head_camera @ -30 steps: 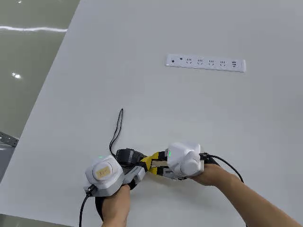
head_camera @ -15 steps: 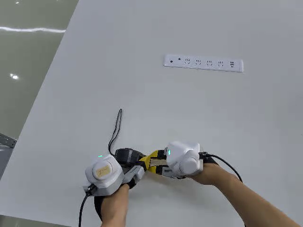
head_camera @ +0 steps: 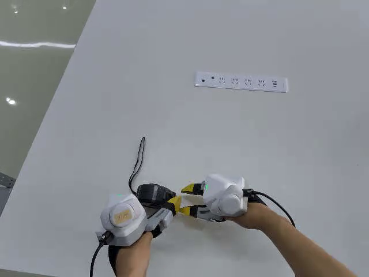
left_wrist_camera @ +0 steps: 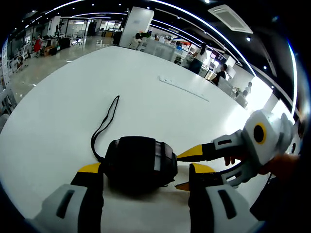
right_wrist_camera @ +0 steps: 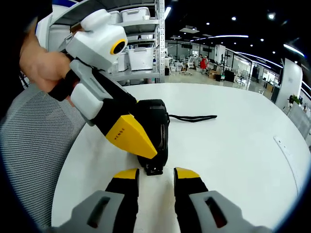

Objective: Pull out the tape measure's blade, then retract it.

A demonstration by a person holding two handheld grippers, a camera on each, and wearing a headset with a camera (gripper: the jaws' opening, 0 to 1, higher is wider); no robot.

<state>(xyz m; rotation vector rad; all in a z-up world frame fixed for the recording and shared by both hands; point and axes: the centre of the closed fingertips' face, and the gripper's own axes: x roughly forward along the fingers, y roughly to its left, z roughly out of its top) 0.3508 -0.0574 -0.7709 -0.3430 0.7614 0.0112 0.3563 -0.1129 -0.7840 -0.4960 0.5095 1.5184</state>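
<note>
A white workbench (head_camera: pixel 230 133) in an open office, a power strip (head_camera: pixel 240 82) lying towards its far side. Close to us, our left gripper (left_wrist_camera: pixel 146 170) is clamped across the black tape measure (left_wrist_camera: pixel 136 154). Our right gripper (right_wrist_camera: pixel 156 175) faces the case head-on, jaws parted. The blade's end hook (right_wrist_camera: pixel 154 170) sits between its tips, so we judge the pull runs straight back, away from the left gripper.

The bench (head_camera: pixel 230 133) is surfaced smooth, matt white. The tape measure (left_wrist_camera: pixel 140 162) is cased in matt black plastic. The left hand-held gripper (left_wrist_camera: pixel 146 170) and right hand-held gripper (right_wrist_camera: pixel 156 174) are shelled in smooth white plastic.
</note>
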